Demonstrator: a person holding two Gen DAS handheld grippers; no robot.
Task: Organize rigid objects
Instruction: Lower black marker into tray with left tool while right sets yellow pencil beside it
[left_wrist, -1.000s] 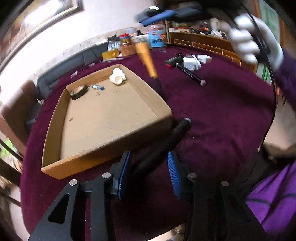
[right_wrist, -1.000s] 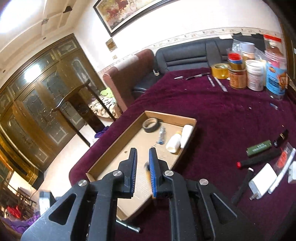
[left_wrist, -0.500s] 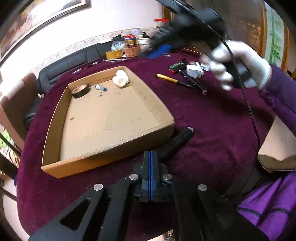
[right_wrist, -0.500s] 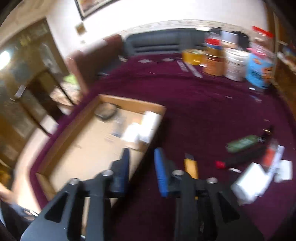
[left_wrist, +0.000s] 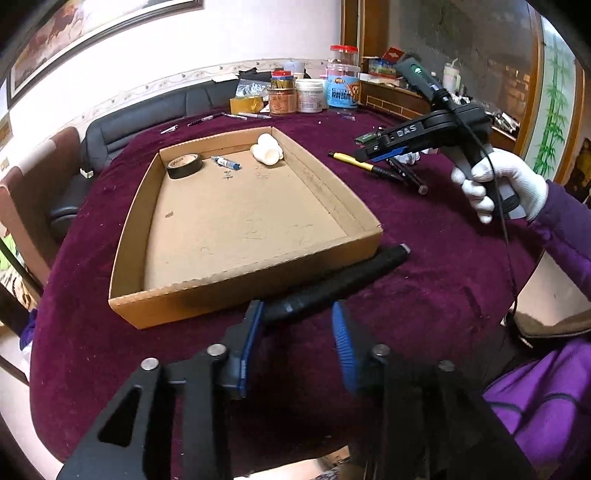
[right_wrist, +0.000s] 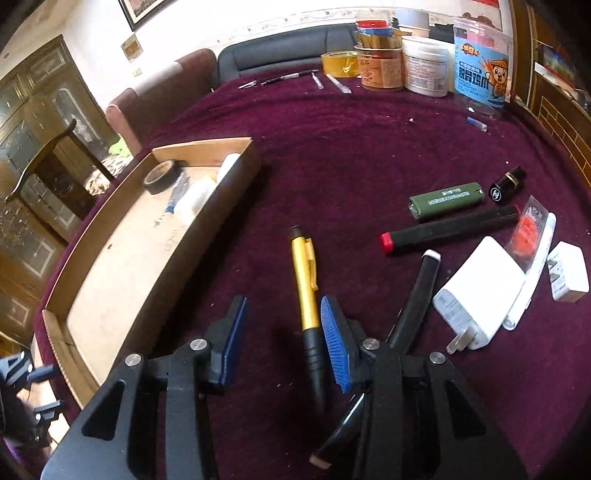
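Cardboard tray (left_wrist: 236, 218) holds tape roll (left_wrist: 184, 165), white bottles (left_wrist: 266, 152), perhaps a tube (left_wrist: 225, 162); both grippers gape empty.

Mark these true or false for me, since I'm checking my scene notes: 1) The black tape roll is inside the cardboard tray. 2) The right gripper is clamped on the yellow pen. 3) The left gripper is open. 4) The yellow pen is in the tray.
1) True: the black tape roll lies in the cardboard tray, near a far corner.
2) False: the right gripper is open; the yellow pen lies on the cloth between its fingers.
3) True: the left gripper is open, with a black marker in front of it.
4) False: the pen lies on the table outside the tray.
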